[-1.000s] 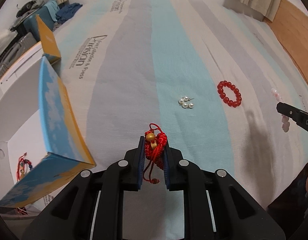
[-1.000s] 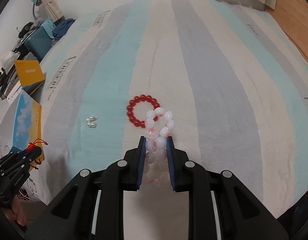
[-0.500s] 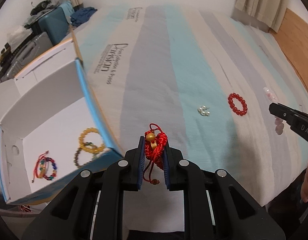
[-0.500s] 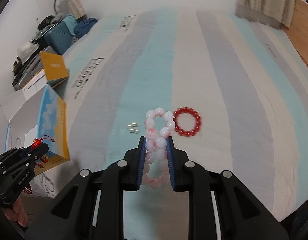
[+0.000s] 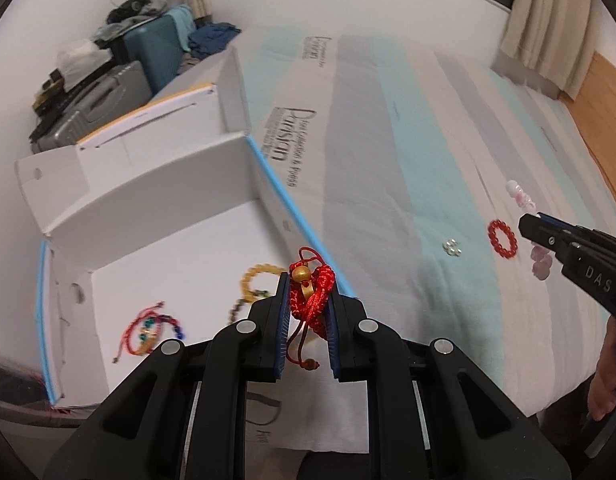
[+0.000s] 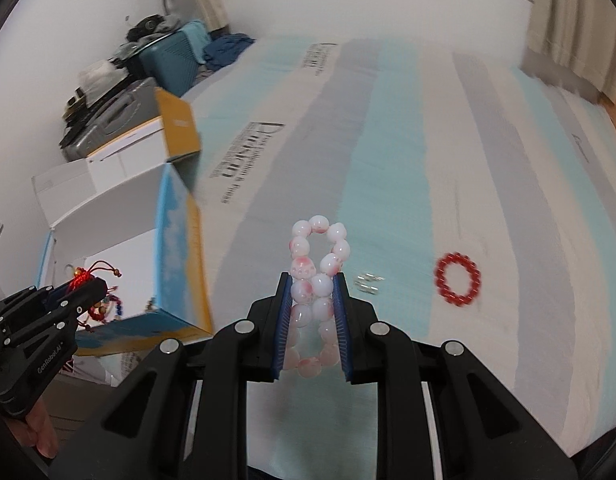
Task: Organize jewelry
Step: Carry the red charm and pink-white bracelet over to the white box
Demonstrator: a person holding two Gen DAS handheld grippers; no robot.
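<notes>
Holding a red braided cord bracelet with a gold bead (image 5: 310, 292), we have the left gripper (image 5: 307, 308) with its jaws clamped on it, at the near right corner of the open white cardboard box with blue edges (image 5: 160, 184). Inside the box lie a yellow bead bracelet (image 5: 254, 280) and a red cord bracelet with coloured beads (image 5: 148, 328), apart from each other on its white floor. Our right gripper (image 6: 311, 312) has its jaws clamped on a pink-and-white marbled bead bracelet (image 6: 316, 256), raised above the striped bedspread (image 6: 388, 140). A red bead bracelet (image 6: 457, 278) lies on the bedspread to the right, and a small cluster of pearl earrings (image 6: 368, 282) rests between it and the right gripper. Teal and grey suitcases (image 5: 148, 60) stand beyond the box against the wall.
</notes>
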